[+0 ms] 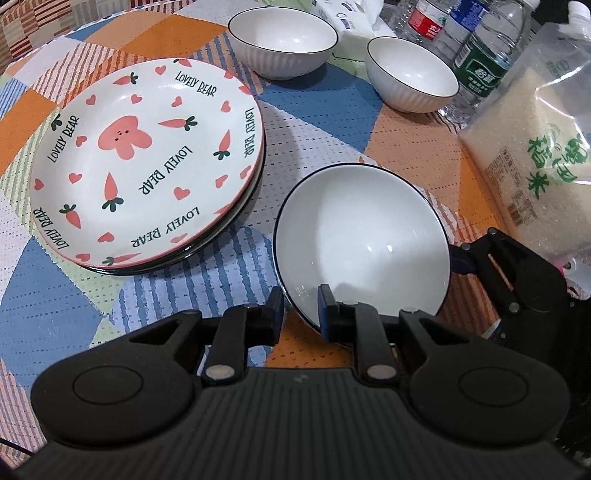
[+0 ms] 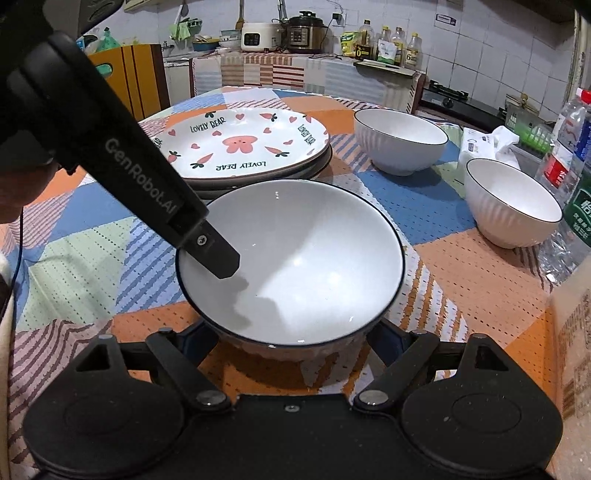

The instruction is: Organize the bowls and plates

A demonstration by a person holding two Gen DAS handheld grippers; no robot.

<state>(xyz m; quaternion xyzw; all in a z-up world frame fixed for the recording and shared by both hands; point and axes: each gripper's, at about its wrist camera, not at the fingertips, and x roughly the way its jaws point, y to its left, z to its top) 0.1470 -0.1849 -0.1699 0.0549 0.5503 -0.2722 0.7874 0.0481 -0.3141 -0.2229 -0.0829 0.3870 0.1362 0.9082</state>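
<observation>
A white bowl with a dark rim (image 1: 364,240) (image 2: 295,262) is held tilted above the tablecloth. My left gripper (image 1: 301,312) is shut on its near rim, one finger inside the bowl (image 2: 218,256) and one outside. My right gripper (image 2: 291,341) straddles the bowl's ribbed underside with its jaws spread wide at both sides. A stack of "Lovely Bear" carrot plates (image 1: 147,162) (image 2: 245,146) lies to the left. Two more white bowls (image 1: 282,40) (image 1: 412,79) stand at the back; they also show in the right wrist view (image 2: 400,144) (image 2: 513,201).
A bag of rice (image 1: 532,147) lies at the right. Water bottles (image 1: 487,48) (image 2: 570,147) and a tissue pack (image 1: 351,18) stand behind the bowls. A kitchen counter with cookers (image 2: 303,31) and oil bottles is beyond the round table (image 1: 55,295).
</observation>
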